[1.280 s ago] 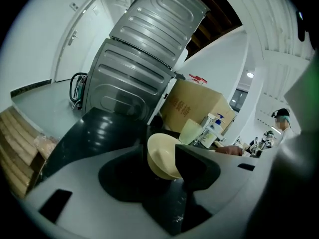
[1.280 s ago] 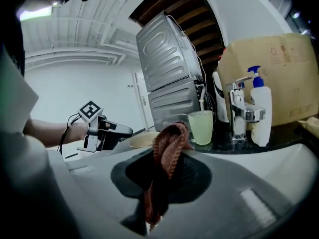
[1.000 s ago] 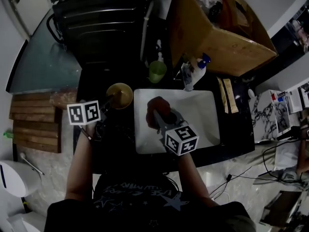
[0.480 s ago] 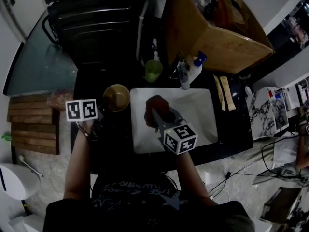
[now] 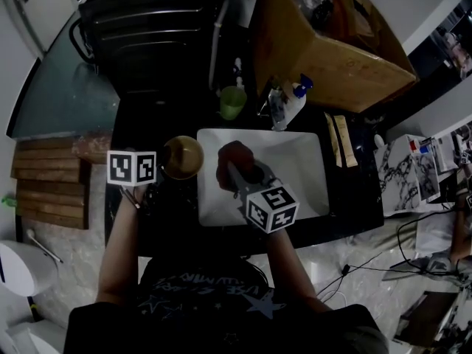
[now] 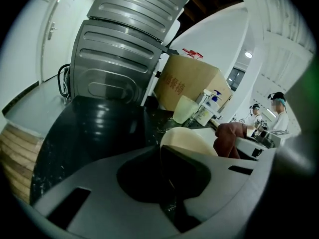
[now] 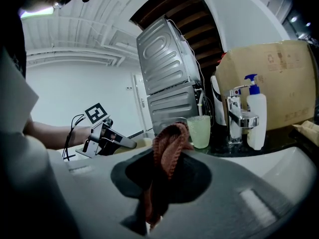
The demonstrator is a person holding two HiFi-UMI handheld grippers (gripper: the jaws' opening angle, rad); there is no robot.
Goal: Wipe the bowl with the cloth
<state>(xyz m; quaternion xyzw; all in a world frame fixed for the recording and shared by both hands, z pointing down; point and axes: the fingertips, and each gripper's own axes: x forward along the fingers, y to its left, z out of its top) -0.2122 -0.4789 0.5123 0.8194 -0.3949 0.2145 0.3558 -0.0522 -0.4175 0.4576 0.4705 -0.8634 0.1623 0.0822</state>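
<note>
Left claw (image 5: 161, 169) has just been closing and now pinches the left rim of the bowl (image 5: 184, 155), which sits on the dark surface (image 5: 144, 127) left of the sink (image 5: 299, 161). Right claw (image 7: 153, 203) grips the cloth (image 7: 169, 139) over the sink. Risk: this thin-rim hold may slip, or the bowl may tip, under wiping pressure.

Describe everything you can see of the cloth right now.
The cloth is reddish-brown, with a ribbed, knitted-looking weave. It is bunched and pinched between the fingers of the right gripper, one fold looping up above them and the rest trailing down between them. In the head view it sits over the white sink, right of the bowl and apart from it. Whether it touches the basin cannot be told.
</note>
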